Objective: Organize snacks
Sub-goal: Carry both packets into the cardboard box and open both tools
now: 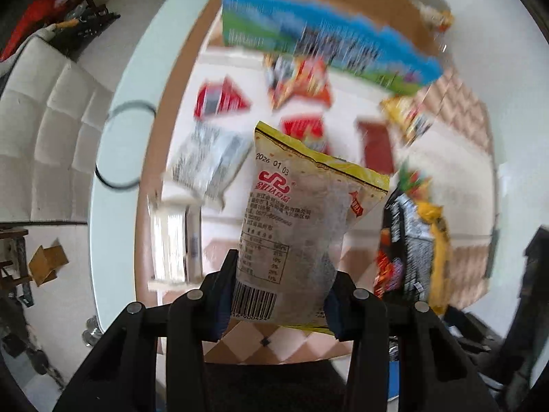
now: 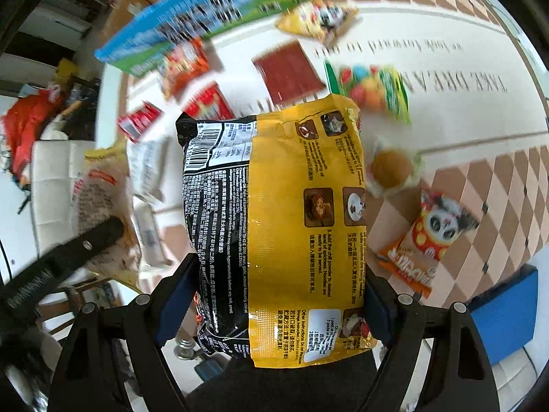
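Left tongs (image 1: 279,305) pinch a clear snack bag (image 1: 302,226) by its bottom end, lifted above the bench (image 1: 456,171). Right tongs (image 2: 274,309) clamp a yellow noodle pack (image 2: 291,223) across its width. Both look light, crinkly, slippery; contents likely brittle, so grip gently near the seams.

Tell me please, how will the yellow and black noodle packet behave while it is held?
The noodle packet probably stays fairly stiff: it stands straight above the right tool. Its glossy, crinkled film may be slippery. The contents could crack if squeezed hard.
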Demonstrator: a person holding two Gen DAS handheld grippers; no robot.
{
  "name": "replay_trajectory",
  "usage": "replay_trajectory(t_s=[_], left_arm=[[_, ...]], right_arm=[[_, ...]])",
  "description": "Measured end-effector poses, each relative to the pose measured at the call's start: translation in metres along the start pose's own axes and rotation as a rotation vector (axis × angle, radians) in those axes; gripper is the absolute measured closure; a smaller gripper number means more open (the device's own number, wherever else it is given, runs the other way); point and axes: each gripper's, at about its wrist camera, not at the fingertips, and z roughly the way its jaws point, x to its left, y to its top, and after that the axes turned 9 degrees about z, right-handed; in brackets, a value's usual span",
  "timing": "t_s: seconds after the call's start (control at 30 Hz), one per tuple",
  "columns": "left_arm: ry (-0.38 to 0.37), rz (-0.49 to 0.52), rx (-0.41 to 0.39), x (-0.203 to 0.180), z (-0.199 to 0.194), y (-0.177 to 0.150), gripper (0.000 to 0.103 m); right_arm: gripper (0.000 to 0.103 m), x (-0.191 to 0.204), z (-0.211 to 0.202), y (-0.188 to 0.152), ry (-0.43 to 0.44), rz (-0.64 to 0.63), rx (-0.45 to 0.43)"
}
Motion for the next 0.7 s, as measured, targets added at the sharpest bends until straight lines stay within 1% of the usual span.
replay_trajectory(t_s=[0.03,0.07,0.17,0.27,0.3,0.37,0.4,0.5,0.53,0.6,0.67,0.7], left_arm=[[-0.006,-0.003,-0.016,-0.003,-0.006,0.008,0.063],[-0.016,-0.003,-0.040,-0.005,-0.020,0.019,0.063],[-0.049,0.001,-0.079,-0.018,-0.030,0.072,0.063],[-0.070,0.007,-0.109,-0.028,-0.035,0.126,0.063],[-0.070,0.007,-0.119,-0.031,-0.037,0.142,0.063],[-0.068,0.009,-0.135,-0.035,-0.038,0.176,0.063],[-0.062,0.009,-0.137,-0.035,-0.036,0.194,0.063],[-0.054,-0.002,-0.120,-0.032,-0.017,0.253,0.063],[-0.051,-0.006,-0.110,-0.032,-0.009,0.269,0.063],[-0.047,-0.020,-0.085,-0.029,0.014,0.303,0.063],[-0.048,-0.040,-0.051,-0.023,0.044,0.334,0.063],[-0.049,-0.049,-0.038,-0.022,0.054,0.344,0.063]], right_arm=[[0.016,0.001,-0.010,0.005,0.014,-0.007,-0.006],[0.016,0.005,-0.023,0.014,0.028,-0.017,-0.020],[0.016,0.028,-0.047,0.044,0.064,-0.039,-0.061],[0.016,0.054,-0.071,0.092,0.107,-0.062,-0.111],[0.016,0.065,-0.072,0.109,0.113,-0.066,-0.127],[0.016,0.081,-0.075,0.139,0.113,-0.072,-0.160],[0.016,0.094,-0.073,0.165,0.103,-0.075,-0.183],[0.016,0.118,-0.064,0.225,0.080,-0.078,-0.209],[0.016,0.123,-0.058,0.239,0.072,-0.080,-0.213],[0.016,0.136,-0.045,0.277,0.047,-0.079,-0.220],[0.016,0.143,-0.030,0.306,0.024,-0.075,-0.219],[0.016,0.147,-0.017,0.325,0.011,-0.068,-0.212]])
